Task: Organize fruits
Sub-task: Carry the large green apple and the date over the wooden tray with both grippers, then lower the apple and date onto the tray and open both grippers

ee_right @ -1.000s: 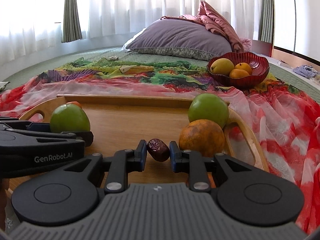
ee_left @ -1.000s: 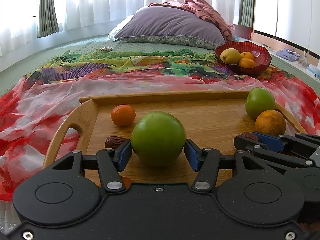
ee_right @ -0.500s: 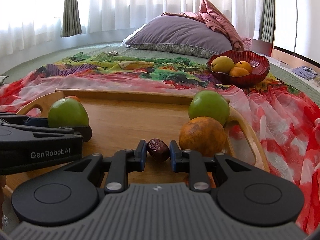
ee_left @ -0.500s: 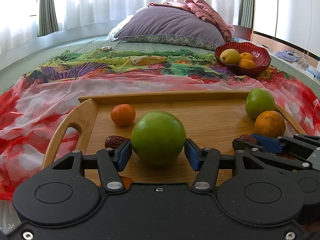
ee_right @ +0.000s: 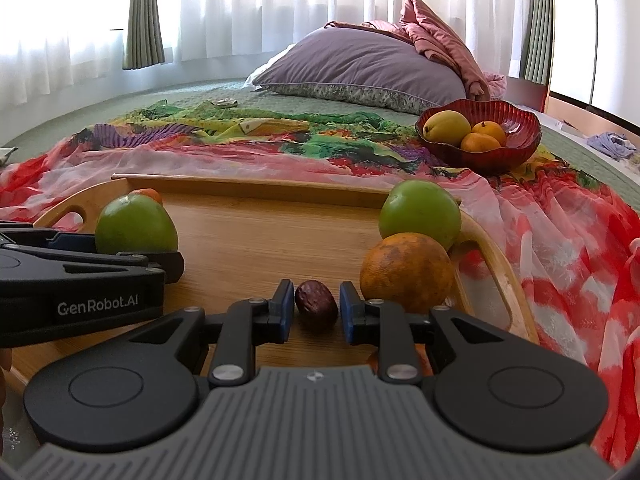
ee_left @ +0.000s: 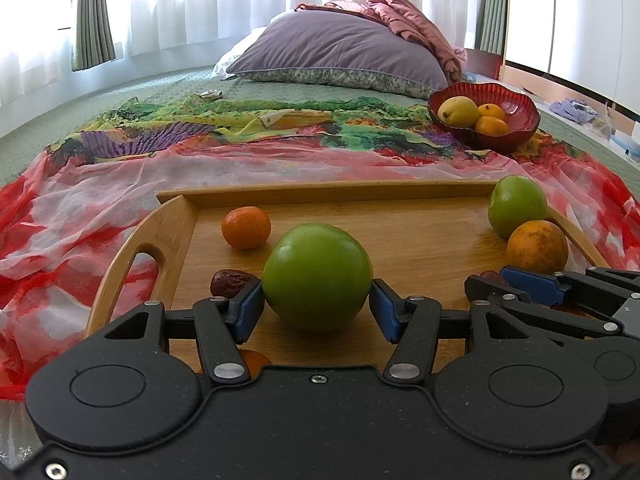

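A wooden tray (ee_left: 360, 196) lies on a red floral cloth on the bed. My left gripper (ee_left: 316, 304) is shut on a green apple (ee_left: 316, 276) just over the tray floor. My right gripper (ee_right: 314, 308) is shut on a brown date (ee_right: 316, 306), low over the tray. On the tray are a second green apple (ee_left: 516, 204), a speckled orange (ee_left: 538, 246), a small tangerine (ee_left: 246, 227) and another date (ee_left: 230, 282). A red bowl (ee_left: 516, 120) beyond the tray holds a yellow pear and two oranges.
A purple pillow (ee_left: 340, 54) and a pink blanket (ee_left: 408, 8) lie at the head of the bed. The colourful cloth (ee_left: 240, 148) spreads around the tray. Curtained windows run behind. Small items lie at the far right edge (ee_left: 576, 108).
Both grippers keep their hold. The right gripper with the date has risen slightly; the left view is almost unchanged.
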Action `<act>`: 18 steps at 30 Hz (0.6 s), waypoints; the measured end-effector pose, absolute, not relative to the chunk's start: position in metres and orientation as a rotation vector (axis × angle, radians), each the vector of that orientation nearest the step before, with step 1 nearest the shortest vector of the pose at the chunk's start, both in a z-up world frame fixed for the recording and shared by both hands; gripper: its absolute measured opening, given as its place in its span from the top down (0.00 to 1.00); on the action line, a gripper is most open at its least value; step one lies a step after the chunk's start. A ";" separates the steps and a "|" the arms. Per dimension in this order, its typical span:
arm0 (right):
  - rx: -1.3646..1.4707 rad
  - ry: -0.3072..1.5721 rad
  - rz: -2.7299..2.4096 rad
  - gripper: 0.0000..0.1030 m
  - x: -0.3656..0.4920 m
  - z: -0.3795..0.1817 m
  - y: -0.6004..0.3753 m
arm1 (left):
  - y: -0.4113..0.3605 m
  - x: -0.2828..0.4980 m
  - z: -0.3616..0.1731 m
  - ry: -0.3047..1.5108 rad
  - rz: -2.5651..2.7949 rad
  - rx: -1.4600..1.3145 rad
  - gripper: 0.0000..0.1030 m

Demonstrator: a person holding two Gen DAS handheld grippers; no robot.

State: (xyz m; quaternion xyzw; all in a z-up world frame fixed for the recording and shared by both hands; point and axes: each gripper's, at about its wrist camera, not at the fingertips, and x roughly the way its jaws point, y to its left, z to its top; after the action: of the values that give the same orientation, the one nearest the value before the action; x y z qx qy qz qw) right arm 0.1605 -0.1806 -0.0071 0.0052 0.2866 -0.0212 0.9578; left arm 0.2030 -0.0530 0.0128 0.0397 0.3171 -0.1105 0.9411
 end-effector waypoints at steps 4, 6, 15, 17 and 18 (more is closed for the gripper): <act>0.020 0.580 -0.044 0.67 0.159 -0.006 -0.181 | -0.052 0.201 0.013 0.643 -0.224 0.088 0.46; 0.020 0.578 -0.043 0.66 0.158 -0.005 -0.182 | -0.052 0.200 0.015 0.640 -0.224 0.088 0.46; 0.020 0.554 -0.047 0.65 0.151 0.004 -0.182 | -0.048 0.186 0.037 0.571 -0.238 0.104 0.31; 0.023 0.547 -0.048 0.65 0.149 0.008 -0.182 | -0.046 0.183 0.040 0.562 -0.236 0.111 0.27; 0.023 0.541 -0.052 0.57 0.147 0.010 -0.183 | -0.046 0.180 0.042 0.557 -0.234 0.115 0.25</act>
State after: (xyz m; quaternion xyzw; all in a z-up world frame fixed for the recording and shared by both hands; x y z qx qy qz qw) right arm 0.1470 -0.1826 0.0101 0.0114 0.2673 -0.0255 0.9632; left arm 0.1803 -0.0463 0.0421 0.0567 0.2740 -0.1152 0.9531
